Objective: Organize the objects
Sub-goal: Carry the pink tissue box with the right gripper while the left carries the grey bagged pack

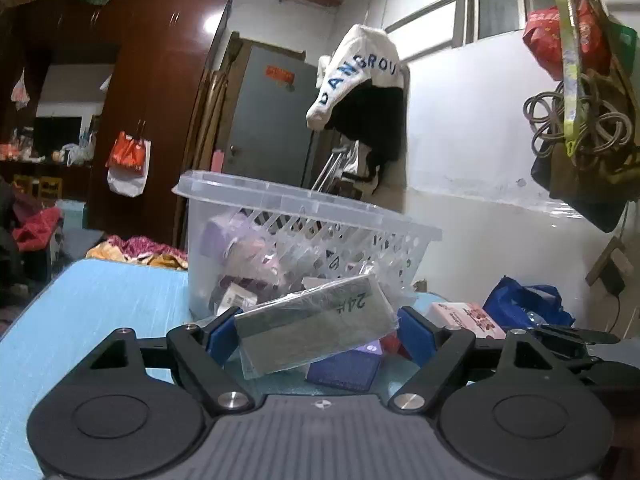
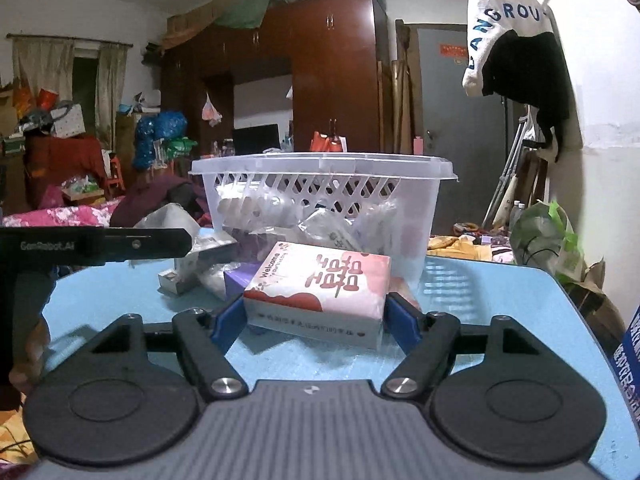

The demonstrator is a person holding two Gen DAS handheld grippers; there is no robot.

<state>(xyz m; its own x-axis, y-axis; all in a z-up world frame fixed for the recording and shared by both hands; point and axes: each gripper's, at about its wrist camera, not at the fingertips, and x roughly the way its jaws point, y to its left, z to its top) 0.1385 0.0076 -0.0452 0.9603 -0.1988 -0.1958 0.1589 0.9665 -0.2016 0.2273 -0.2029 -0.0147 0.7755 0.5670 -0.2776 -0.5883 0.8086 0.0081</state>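
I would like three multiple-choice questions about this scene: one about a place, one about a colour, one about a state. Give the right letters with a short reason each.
1. Where does the clear basket stand?
A. on the blue table
B. on the floor
C. on top of the wardrobe

2. What colour are the pads on the tongs?
A. red
B. blue
C. yellow

3. What is between the right tongs?
A. nothing
B. a purple box
C. a pink and white box

Answers:
1. A, its base rests on the blue table behind the boxes.
2. B, the pads beside the plastic-wrapped grey packet in the left tongs are blue.
3. C, the pink and white box sits between both pads.
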